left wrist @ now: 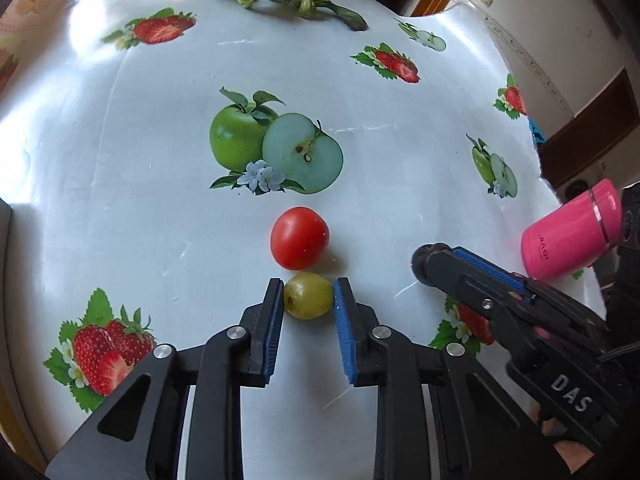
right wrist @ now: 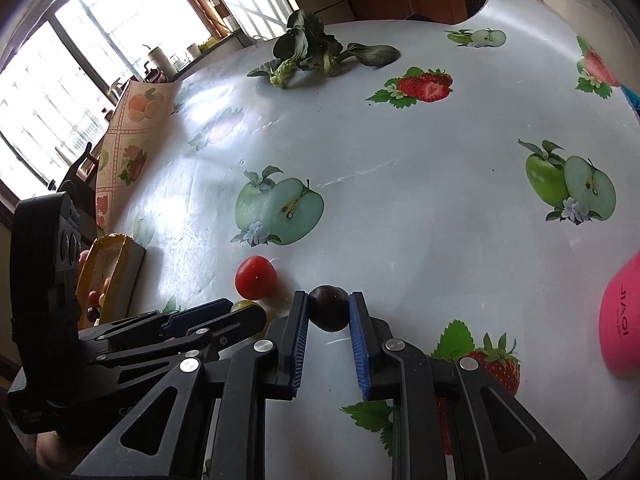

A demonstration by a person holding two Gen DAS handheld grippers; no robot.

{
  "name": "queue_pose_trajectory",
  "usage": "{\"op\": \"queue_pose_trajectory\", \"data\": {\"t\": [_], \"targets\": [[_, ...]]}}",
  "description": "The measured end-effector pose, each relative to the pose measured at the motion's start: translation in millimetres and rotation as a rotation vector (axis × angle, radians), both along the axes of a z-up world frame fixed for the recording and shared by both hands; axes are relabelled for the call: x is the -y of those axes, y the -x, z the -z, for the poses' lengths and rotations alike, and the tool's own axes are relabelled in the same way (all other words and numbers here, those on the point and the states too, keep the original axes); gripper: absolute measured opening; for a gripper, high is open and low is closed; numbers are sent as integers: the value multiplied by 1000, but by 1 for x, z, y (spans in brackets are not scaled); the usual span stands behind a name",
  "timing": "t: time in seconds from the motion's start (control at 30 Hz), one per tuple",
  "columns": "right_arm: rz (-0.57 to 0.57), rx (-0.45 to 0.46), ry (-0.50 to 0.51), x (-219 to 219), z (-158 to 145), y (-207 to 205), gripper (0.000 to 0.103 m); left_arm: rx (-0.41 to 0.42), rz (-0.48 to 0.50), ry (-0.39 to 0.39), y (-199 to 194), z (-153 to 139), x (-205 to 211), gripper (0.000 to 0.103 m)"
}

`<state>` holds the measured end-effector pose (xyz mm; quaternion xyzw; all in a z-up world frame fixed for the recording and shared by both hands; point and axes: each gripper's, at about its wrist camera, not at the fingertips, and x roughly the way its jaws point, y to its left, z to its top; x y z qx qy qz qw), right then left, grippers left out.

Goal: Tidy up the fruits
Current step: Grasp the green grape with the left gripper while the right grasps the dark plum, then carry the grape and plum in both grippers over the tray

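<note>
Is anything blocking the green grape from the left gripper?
No. The green grape already sits between the left hand-held gripper's fingers. The tomato lies just beyond it, touching or nearly so.

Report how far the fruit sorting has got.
Done: a few small fruits already lie in the yellow tray at the table's left edge. In hand: the left gripper is closed on the green grape, and the right gripper is closed on the dark grape; whether either is lifted is unclear. Left: the red tomato still sits loose on the tablecloth.
</note>
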<state>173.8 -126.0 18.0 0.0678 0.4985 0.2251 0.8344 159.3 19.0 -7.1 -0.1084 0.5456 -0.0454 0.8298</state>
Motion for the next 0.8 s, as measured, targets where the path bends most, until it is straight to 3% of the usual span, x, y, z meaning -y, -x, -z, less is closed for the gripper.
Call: {"op": "queue_pose_trajectory", "data": {"t": [0.37,0.8], "targets": [[36,35,-77,11,-39,59,20,7,-62,-61,41,-25,-30,22],[-81,47,-71,-45,-58,116,20,45,-160,-130,126,-64,-86,22]]}}
